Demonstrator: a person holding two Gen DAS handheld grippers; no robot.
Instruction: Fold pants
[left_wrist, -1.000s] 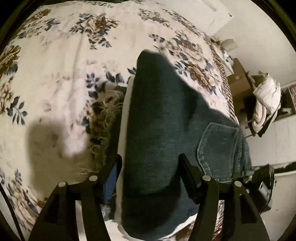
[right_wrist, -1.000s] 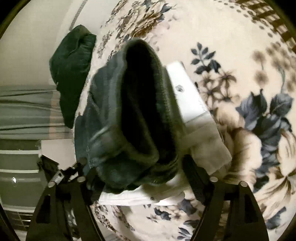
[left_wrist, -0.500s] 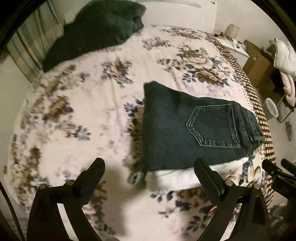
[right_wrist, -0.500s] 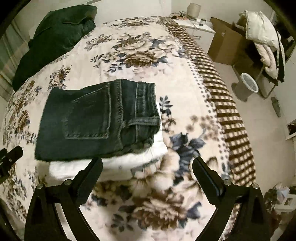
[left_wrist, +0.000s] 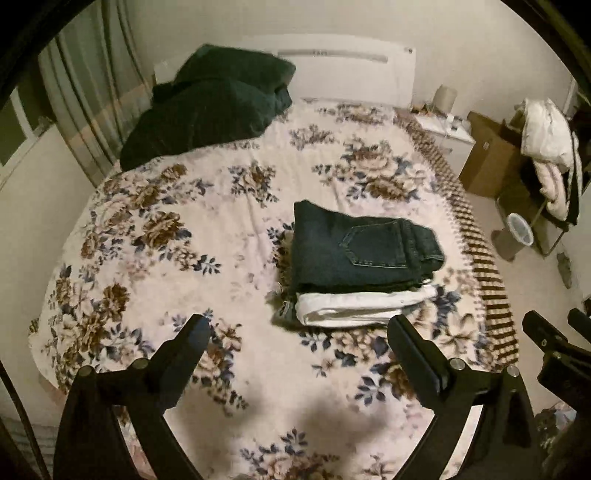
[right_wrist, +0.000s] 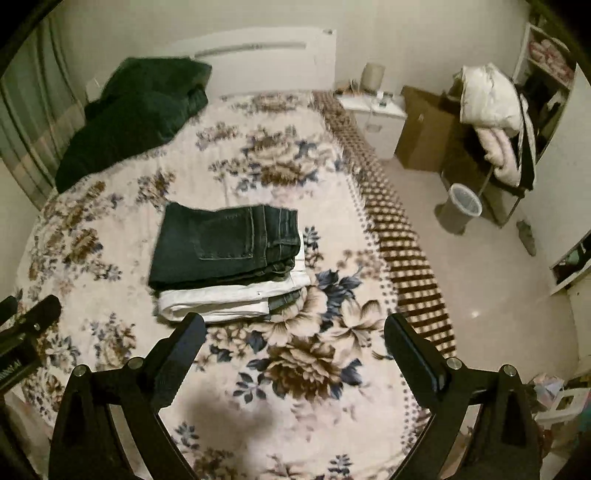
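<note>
Folded dark blue jeans (left_wrist: 354, 247) (right_wrist: 225, 243) lie on top of a stack on the floral bedspread (left_wrist: 177, 258) (right_wrist: 295, 354), back pocket up. Under them sits a folded white pair (left_wrist: 354, 306) (right_wrist: 221, 299), with a sliver of another denim piece below. My left gripper (left_wrist: 299, 328) hangs open high above the bed, nearer than the stack, with nothing between its fingers. My right gripper (right_wrist: 293, 326) is open too, empty, above the bed in front of the stack. The right gripper's tip (left_wrist: 546, 336) shows at the left view's right edge.
A dark green bundle of bedding (left_wrist: 207, 99) (right_wrist: 129, 114) lies at the head of the bed by the curtains. To the right of the bed stand a nightstand (right_wrist: 373, 114), a cardboard box (right_wrist: 424, 133), a waste bin (right_wrist: 461, 206) and a chair piled with white clothes (right_wrist: 491, 110).
Both grippers let go of the folded jeans, opened wide and rose well away from the bed. The jeans now rest flat on the stack.
</note>
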